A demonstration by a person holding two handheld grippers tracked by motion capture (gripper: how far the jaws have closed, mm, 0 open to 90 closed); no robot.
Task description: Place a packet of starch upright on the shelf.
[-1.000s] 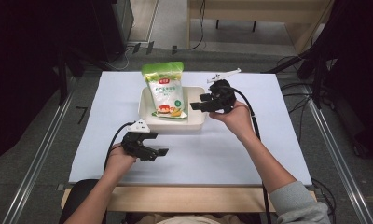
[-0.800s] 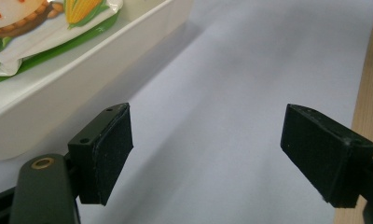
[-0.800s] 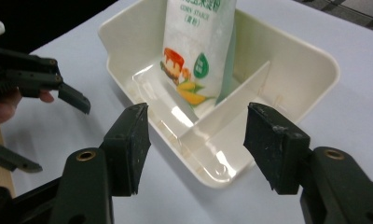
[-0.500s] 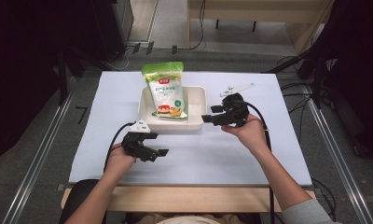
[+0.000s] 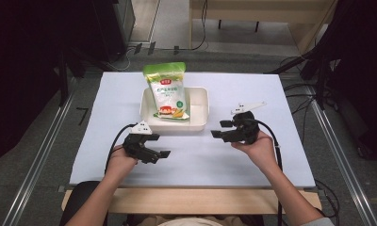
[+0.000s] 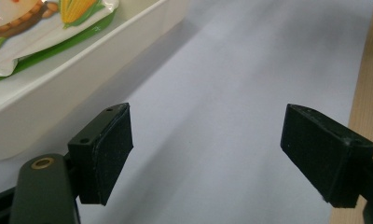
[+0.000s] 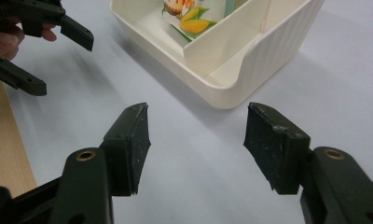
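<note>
Seemingly set down for good, the snack bag (image 5: 168,92) leans upright in the left compartment of the white tray (image 5: 199,110), its right one bare, while right tool (image 5: 220,129) and left tool (image 5: 161,157), both wide open and empty, hover above the worktop (image 5: 271,94), so nothing looks left but parking them.

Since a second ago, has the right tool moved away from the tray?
Yes. The right tool has pulled back from the white tray toward the person, jaws open and empty.
</note>
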